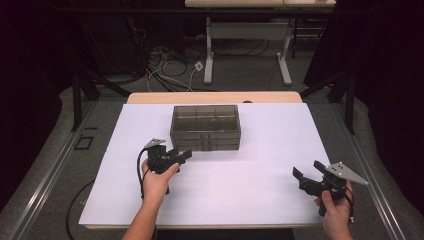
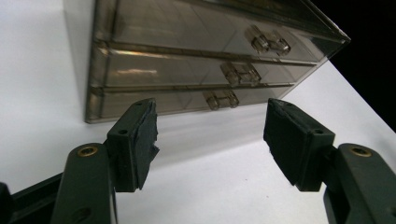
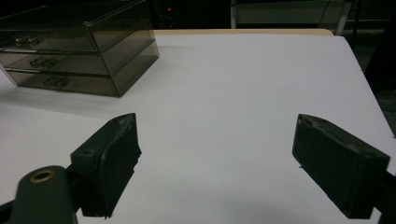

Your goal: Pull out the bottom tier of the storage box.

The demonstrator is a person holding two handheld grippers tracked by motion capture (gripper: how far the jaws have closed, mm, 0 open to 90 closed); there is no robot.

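Smoky drawer box (image 1: 205, 127) on the white table (image 1: 260, 185), toward its far middle
Three shut drawers face the person; the left gripper (image 1: 181, 156) hovers just before the bottom drawer's handle (image 2: 221, 99), jaws apart and empty, while the right gripper (image 1: 306, 178) sits well off to the right, jaws spread wide

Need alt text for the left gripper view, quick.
The left hand-held gripper stands open just short of a smoky clear three-drawer box on the white table. All three drawers look closed, and the bottom drawer handle lies between the jaws' line.
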